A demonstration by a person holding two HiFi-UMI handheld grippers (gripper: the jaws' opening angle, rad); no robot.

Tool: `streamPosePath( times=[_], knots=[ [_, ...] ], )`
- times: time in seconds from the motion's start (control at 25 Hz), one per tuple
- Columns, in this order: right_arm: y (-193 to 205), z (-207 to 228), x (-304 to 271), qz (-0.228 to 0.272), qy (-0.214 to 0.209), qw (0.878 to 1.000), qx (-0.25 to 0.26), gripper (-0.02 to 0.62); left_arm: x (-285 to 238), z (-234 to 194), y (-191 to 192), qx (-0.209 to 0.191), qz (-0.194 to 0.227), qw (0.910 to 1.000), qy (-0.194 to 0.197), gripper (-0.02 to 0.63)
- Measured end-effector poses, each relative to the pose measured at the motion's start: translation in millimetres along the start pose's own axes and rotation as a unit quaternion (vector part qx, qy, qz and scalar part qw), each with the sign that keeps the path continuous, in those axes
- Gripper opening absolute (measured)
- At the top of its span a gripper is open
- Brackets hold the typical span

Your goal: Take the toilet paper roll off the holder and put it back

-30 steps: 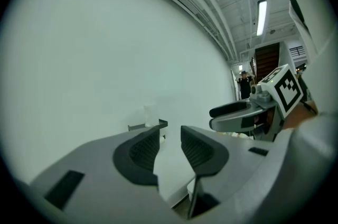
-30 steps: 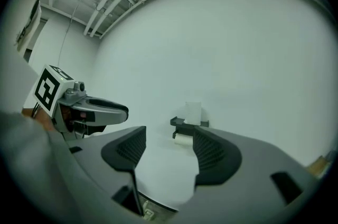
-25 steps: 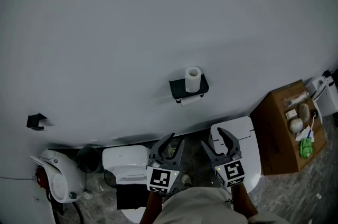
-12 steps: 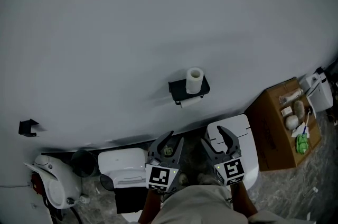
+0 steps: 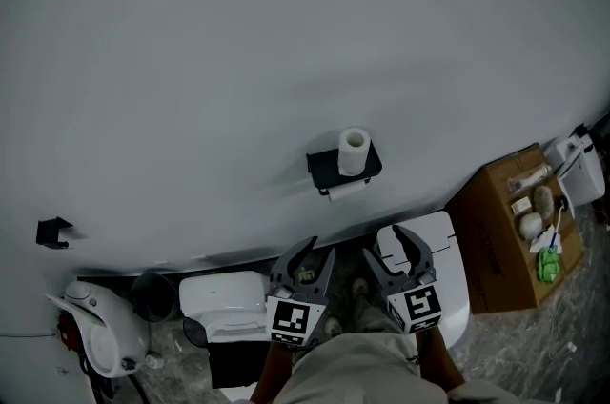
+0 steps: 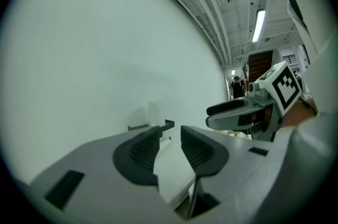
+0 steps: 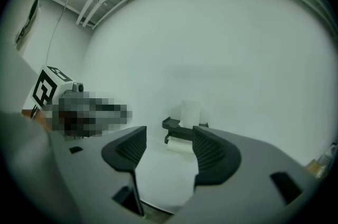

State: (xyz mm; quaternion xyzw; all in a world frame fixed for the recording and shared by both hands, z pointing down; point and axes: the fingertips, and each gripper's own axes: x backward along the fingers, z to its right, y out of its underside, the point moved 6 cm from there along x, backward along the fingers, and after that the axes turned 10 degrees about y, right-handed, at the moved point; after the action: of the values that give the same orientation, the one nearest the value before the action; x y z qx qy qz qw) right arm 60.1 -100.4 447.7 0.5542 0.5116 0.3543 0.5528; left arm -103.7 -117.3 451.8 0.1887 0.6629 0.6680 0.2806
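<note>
Now the white toilet paper roll (image 5: 354, 151) stands upright on the right part of the black wall-mounted holder (image 5: 329, 166), touching its shelf. A second bit of white paper (image 5: 345, 191) shows just under the shelf's front edge. Bare white wall (image 5: 286, 30) lies open above and to both sides of the holder, with nothing near its edges.

The left gripper (image 5: 307, 261) and the right gripper (image 5: 393, 257) hover side by side well below the holder, a clear gap between the 2. Neither touches the roll. The left gripper's jaws stand a narrow way apart with nothing between them; the right gripper's jaws are spread wider, also empty.

Below lie a white toilet lid (image 5: 448, 250), a white cistern box (image 5: 224, 297) and, far right, an open brown cardboard box (image 5: 496, 231).
</note>
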Motion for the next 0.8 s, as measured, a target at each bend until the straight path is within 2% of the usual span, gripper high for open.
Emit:
streamPosePath(
  times=[0.8],
  knots=[
    [-4.7, 43.1, -74.8, 0.006, -0.053, 0.999, 0.003, 0.272, -58.7, -32.9, -5.9, 0.005, -0.004, 0.9984, -0.056, 0.133]
  ],
)
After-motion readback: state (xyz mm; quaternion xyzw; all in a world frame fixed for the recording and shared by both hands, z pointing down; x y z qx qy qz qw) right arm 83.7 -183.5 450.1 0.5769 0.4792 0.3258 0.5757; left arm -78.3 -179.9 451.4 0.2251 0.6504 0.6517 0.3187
